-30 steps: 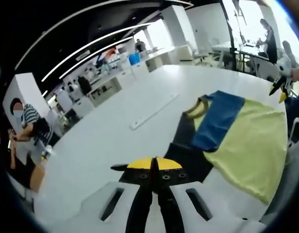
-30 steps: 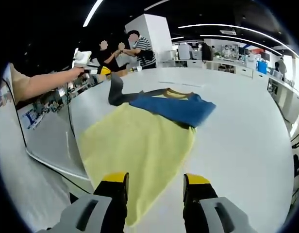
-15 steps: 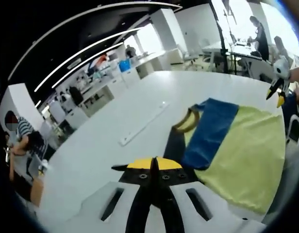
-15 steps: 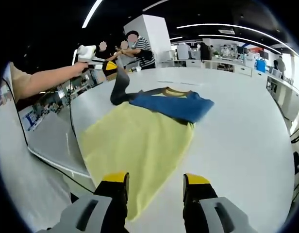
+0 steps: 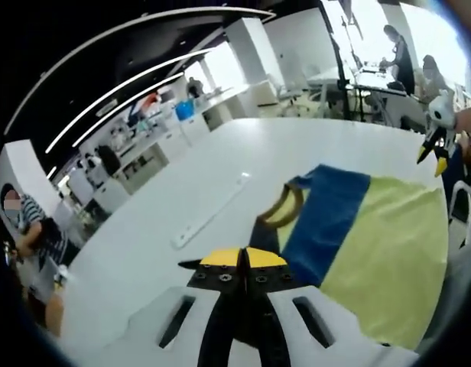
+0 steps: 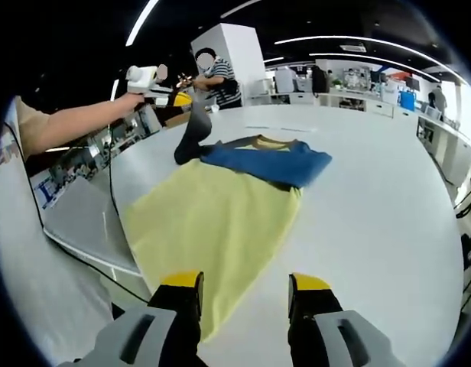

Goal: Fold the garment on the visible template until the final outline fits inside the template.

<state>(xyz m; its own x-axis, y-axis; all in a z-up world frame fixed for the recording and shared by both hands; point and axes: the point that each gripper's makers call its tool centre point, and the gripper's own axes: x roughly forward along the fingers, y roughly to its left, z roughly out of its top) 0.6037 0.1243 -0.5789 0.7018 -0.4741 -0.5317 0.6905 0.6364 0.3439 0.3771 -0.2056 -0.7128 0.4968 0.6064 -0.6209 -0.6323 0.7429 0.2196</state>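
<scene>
A T-shirt lies flat on the white table (image 6: 381,222), with a yellow body (image 6: 212,214), a blue band (image 6: 274,162) across the chest and dark sleeves. In the left gripper view the yellow body (image 5: 381,245) and blue band (image 5: 327,214) spread to the right. My left gripper (image 5: 244,256) is shut on a dark sleeve (image 5: 262,229). In the right gripper view that left gripper (image 6: 182,98) holds the sleeve (image 6: 193,130) up off the table. My right gripper (image 6: 245,284) stands open just over the shirt's near hem, nothing between its jaws, and also appears as the right gripper (image 5: 436,145).
A long white strip (image 5: 209,218) lies on the table left of the shirt. A grey panel (image 6: 82,222) and a cable run along the table's left edge. A person's arm (image 6: 67,126) reaches in from the left. People and desks stand in the background.
My left gripper has lifted the dark sleeve from low on the table up into the air and in toward the shirt. The right gripper has stayed open in place.
</scene>
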